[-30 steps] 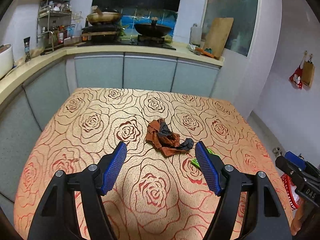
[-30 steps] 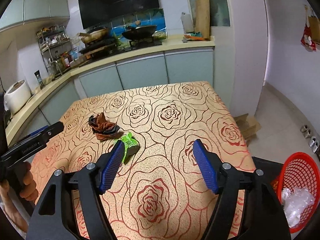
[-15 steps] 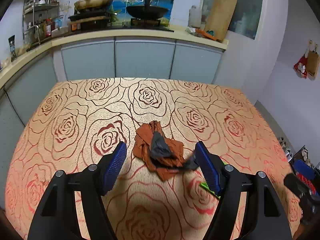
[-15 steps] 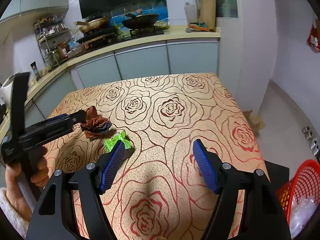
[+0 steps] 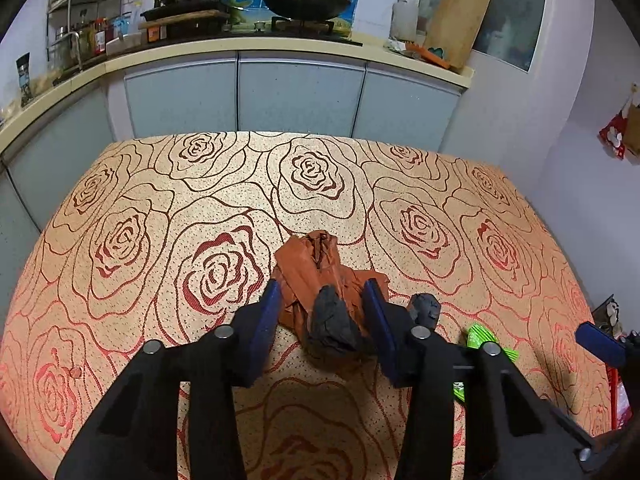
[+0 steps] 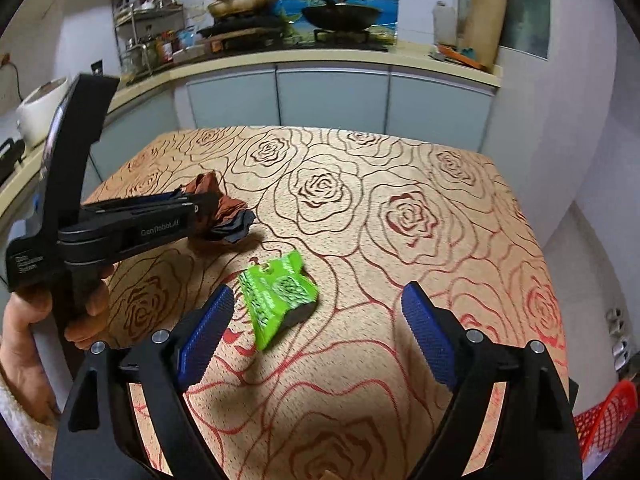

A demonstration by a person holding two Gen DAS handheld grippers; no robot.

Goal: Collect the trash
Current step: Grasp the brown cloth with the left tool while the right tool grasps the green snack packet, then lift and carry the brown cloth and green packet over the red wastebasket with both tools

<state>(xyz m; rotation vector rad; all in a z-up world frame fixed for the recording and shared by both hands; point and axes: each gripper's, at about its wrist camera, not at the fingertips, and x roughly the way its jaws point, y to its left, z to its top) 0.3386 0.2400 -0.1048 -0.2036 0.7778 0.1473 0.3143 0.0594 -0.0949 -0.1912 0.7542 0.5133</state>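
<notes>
"GenRobot.AI" on the side of the left tongs (image 6: 192, 210)

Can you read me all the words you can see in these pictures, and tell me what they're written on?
"GenRobot.AI": on the side of the black left tool, seen from the right wrist camera.
Small white print on that tool's handle: too blurred to read.
Green wrapper: printed pattern, no letters clear enough.
Jars and bottles on the kitchen rack: labels too small to read.

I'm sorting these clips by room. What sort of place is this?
A home kitchen, most likely: a wok sits on a stove on the counter, with a cutting board leaning nearby and a rice cooker on one side.
</notes>
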